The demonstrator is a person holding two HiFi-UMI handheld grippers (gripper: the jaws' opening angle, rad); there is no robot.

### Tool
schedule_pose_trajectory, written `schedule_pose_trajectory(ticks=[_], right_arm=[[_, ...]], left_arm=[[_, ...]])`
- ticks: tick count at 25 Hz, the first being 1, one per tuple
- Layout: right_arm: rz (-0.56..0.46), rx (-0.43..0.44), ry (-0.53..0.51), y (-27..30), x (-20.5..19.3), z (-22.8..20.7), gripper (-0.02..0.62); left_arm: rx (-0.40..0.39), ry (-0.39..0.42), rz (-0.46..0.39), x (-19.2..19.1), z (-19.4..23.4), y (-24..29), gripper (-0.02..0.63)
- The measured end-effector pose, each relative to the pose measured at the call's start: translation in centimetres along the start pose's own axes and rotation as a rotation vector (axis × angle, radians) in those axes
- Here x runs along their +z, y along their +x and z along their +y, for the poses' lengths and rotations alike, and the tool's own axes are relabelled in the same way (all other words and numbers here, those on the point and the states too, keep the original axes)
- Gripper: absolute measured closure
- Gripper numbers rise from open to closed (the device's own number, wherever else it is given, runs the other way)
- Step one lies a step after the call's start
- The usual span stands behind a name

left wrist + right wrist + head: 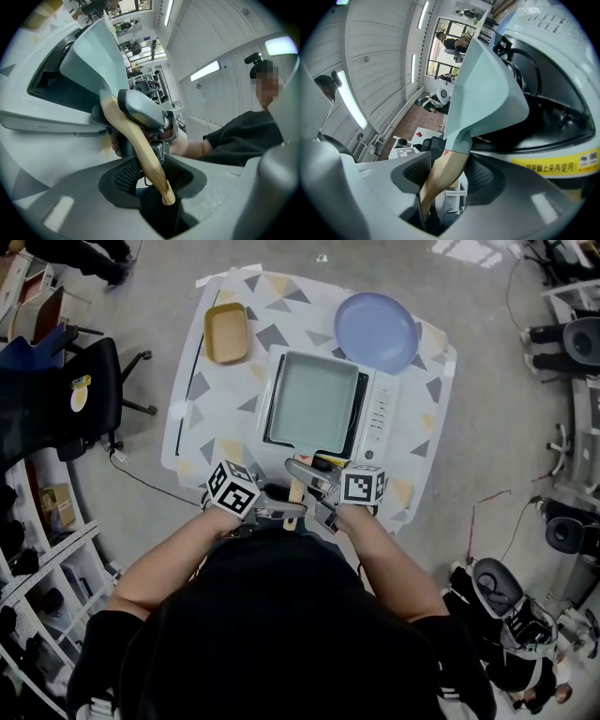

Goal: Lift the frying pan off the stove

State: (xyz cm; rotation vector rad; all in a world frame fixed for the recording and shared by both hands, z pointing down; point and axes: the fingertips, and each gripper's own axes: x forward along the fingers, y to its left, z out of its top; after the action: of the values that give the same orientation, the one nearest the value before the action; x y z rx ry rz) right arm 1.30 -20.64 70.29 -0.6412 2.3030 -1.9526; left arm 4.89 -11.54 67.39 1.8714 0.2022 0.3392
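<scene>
Shoulders in a black shirt (281, 634) fill the bottom of the head view, with both forearms reaching up toward the middle of the frame. Just above them, the square, pale grey-green frying pan (314, 401) sits on the white stove (380, 413) at the centre of the frame. Its wooden handle (296, 491) points down toward the person.

Both tools are on that handle. The right hand-held gripper (447, 173) pinches it close to where the wood meets the pan. In its own view the pads lie against either side of the wood, and the pan's underside shows above the burner. The left hand-held gripper (152, 174) is closed on the handle nearer its free end, and the rounded tip of the wood reaches deep between its jaws. The two marker cubes sit side by side, left and right of the handle.

A yellow label (555, 164) with print runs along the stove's front edge. The stove stands on a table (225, 399) covered in a cloth with a triangle pattern. A yellow tray (226, 333) lies at the table's upper left and a blue plate (376, 331) at its upper right, touching the stove's top corner. A black office chair (89, 395) stands on the floor at the left of the frame.
</scene>
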Motion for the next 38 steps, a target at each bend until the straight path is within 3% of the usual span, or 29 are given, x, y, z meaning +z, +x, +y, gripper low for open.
schedule_pose_trajectory(ticks=[13, 25, 38], right_arm=[[-0.045, 0.080, 0.099, 0.0, 0.5, 1.7, 0.362], [-0.104, 0.200, 0.137, -0.9, 1.5, 4.7, 0.376], [-0.148, 0.244, 0.009, -5.3, 2.7, 9.4, 0.379]], left_arm=[[-0.030, -0.021, -0.003, 0.6, -1.8, -0.5, 0.434], [-0.018, 0.039, -0.004, 1.2, -3.7, -0.5, 0.434], [-0.037, 0.151, 0.007, 2.1, -8.4, 1.4, 0.445]])
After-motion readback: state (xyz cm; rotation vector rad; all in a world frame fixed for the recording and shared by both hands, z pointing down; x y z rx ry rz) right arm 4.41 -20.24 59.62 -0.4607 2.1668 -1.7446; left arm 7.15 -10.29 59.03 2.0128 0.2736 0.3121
